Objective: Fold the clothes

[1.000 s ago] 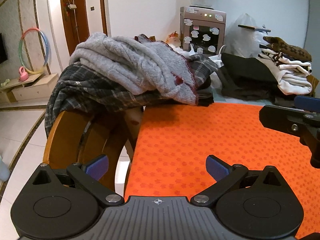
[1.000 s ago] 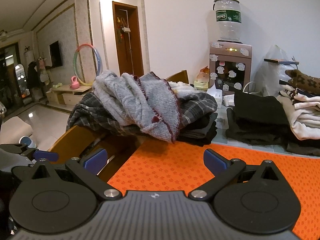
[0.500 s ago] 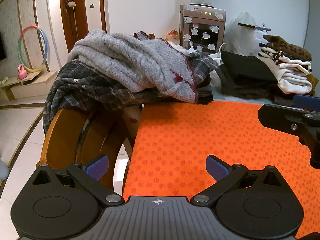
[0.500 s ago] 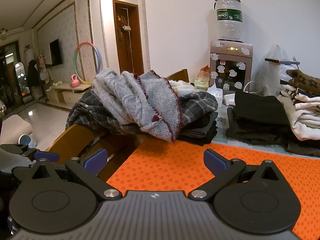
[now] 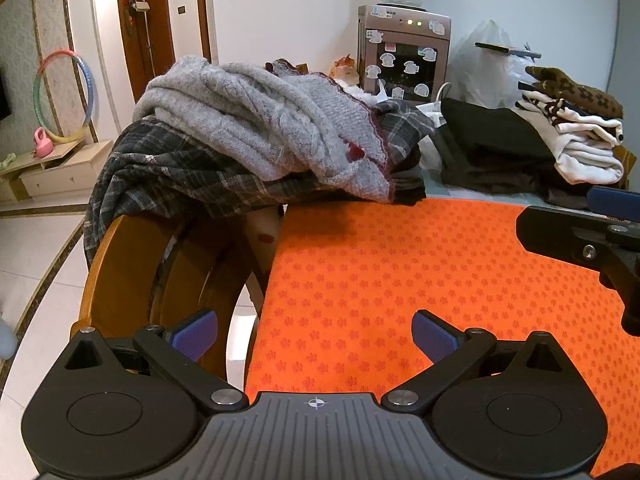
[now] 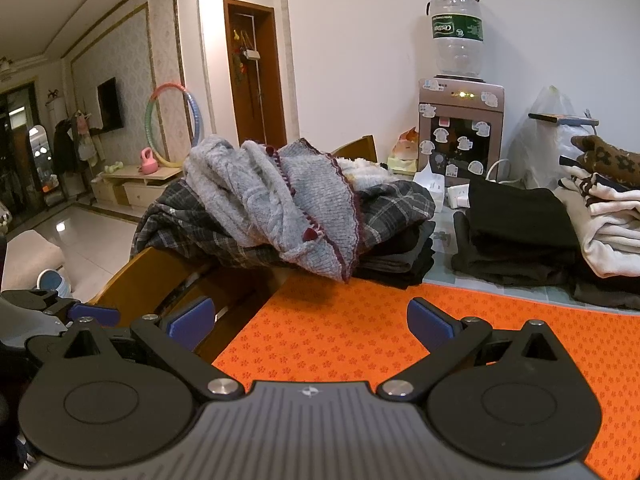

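Both grippers, left (image 5: 315, 332) and right (image 6: 311, 322), are held spread wide over the orange mat (image 5: 400, 272), gripping nothing. A grey sweater (image 5: 272, 128) is heaped on a plaid garment (image 5: 168, 176), seemingly draped over a chair (image 5: 116, 280) beside the mat

Left tongs (image 5: 315, 336) spread wide, empty; right tongs (image 6: 311, 322) likewise, level, side by side.
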`<move>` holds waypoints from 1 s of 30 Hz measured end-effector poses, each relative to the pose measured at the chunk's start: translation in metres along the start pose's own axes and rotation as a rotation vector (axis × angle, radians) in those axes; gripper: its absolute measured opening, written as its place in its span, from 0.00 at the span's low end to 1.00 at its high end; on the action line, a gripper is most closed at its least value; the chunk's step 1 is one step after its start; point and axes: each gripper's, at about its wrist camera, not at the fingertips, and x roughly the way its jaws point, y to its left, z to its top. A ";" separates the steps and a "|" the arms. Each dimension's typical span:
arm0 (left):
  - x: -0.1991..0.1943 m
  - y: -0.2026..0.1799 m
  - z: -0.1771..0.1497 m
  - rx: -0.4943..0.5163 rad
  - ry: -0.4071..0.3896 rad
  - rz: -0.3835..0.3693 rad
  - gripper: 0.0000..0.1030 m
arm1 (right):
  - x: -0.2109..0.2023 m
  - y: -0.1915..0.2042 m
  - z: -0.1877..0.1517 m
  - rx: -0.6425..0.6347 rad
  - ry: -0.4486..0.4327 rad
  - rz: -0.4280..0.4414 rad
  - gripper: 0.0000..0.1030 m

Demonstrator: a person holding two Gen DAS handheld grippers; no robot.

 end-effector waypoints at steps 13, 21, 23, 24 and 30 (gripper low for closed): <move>0.003 0.001 0.000 -0.003 0.007 0.002 1.00 | 0.006 -0.001 0.002 -0.005 0.013 0.009 1.00; 0.008 0.021 0.003 -0.065 0.013 0.026 1.00 | 0.023 -0.005 0.022 -0.014 0.028 0.065 1.00; 0.009 0.029 0.004 -0.084 0.008 0.041 1.00 | 0.032 -0.006 0.036 -0.021 0.027 0.093 1.00; 0.010 0.033 0.005 -0.087 0.004 0.053 1.00 | 0.039 -0.006 0.044 -0.027 0.026 0.110 1.00; 0.015 0.056 0.009 -0.095 -0.021 0.127 1.00 | 0.091 0.007 0.093 -0.121 0.008 0.197 1.00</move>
